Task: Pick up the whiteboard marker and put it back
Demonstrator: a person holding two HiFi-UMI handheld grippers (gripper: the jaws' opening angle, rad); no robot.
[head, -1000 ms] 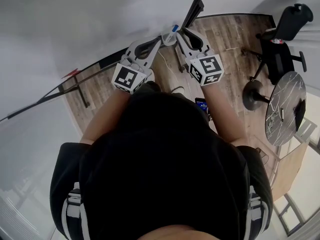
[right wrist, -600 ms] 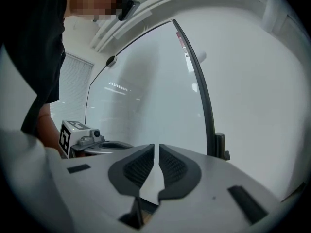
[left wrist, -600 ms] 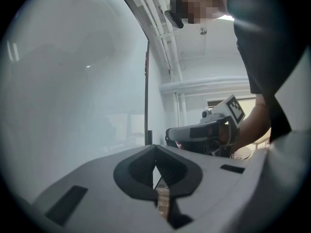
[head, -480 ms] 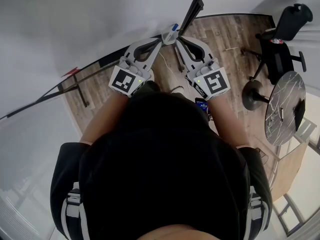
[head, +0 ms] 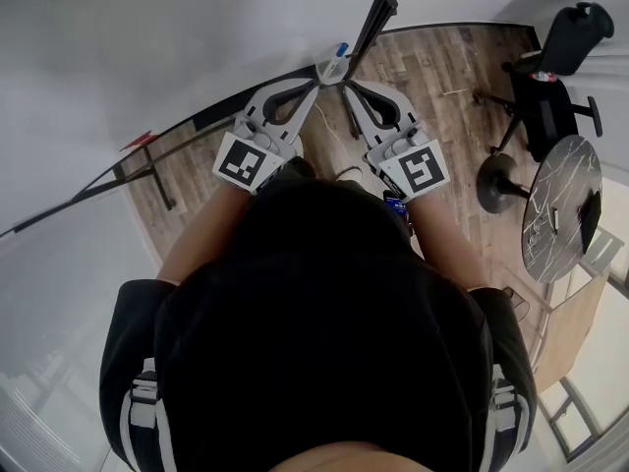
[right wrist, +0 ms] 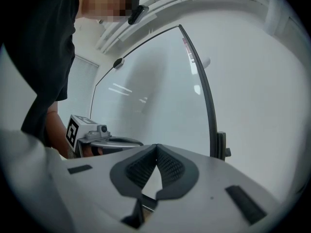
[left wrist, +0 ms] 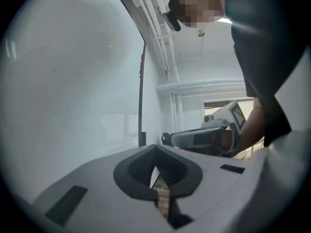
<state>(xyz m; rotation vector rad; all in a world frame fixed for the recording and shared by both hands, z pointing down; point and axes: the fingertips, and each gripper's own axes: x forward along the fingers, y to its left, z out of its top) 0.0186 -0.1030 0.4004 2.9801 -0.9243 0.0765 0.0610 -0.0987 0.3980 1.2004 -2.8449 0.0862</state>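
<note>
The whiteboard marker (head: 335, 59), white with a blue cap, shows in the head view at the whiteboard's lower black frame, right where both gripper tips meet. My left gripper (head: 316, 75) comes at it from the left and my right gripper (head: 346, 77) from the right. I cannot tell whether either one touches it. In the left gripper view the jaws (left wrist: 155, 147) stand shut, tips together, with no marker in sight. The right gripper's jaws (right wrist: 156, 146) have just been closing and now meet with nothing between them.
The whiteboard (head: 147, 47) fills the upper left, and its black frame post (right wrist: 200, 89) carries a bracket. On the wood floor (head: 442, 77) stand a black office chair (head: 555, 67) and a round table (head: 560, 209) to the right.
The right gripper's jaws have gone from apart to shut, and its marker cube has slid down and to the right. The left gripper and the marker have hardly shifted.
</note>
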